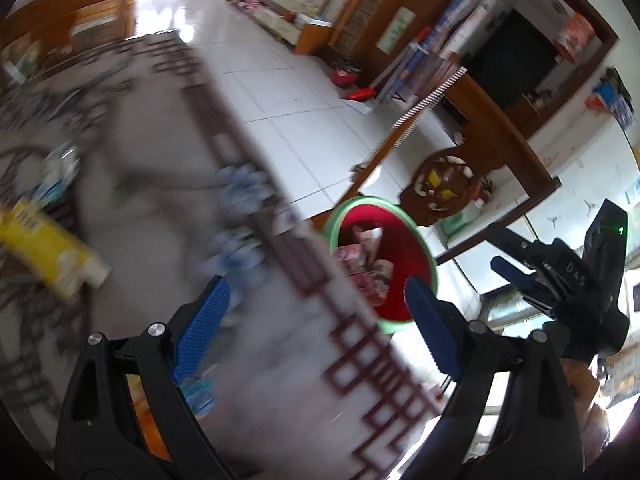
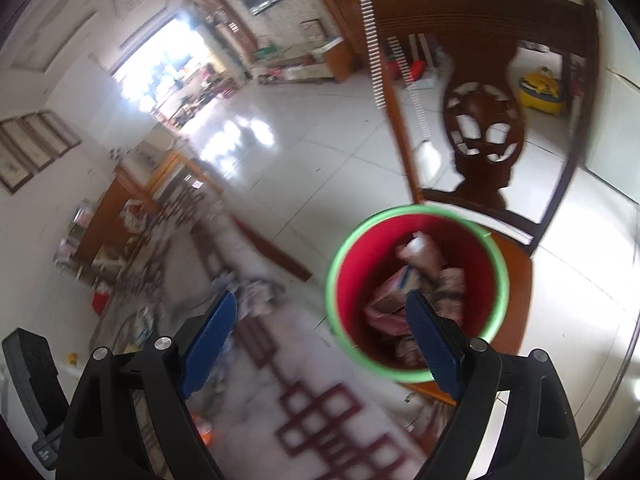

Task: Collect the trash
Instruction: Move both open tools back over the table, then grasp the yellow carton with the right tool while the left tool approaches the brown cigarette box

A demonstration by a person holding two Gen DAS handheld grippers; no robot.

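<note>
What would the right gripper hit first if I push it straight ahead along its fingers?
Probably the tabletop near its edge. The open, empty right gripper points between the table and the red bucket, whose rim sits just right of that line; depth is unclear.

Bright doorway (image 2: 160,52) daylight, floor (image 2: 248,136) glare, heavy motion blur, fisheye-warped edges

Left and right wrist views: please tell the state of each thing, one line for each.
Left gripper: open, nothing between the fingers.
Right gripper: open, empty.
Red bin with green rim: upright on the chair seat, partly filled with wrappers.
Yellow carton: lying on its side on the table.
</note>
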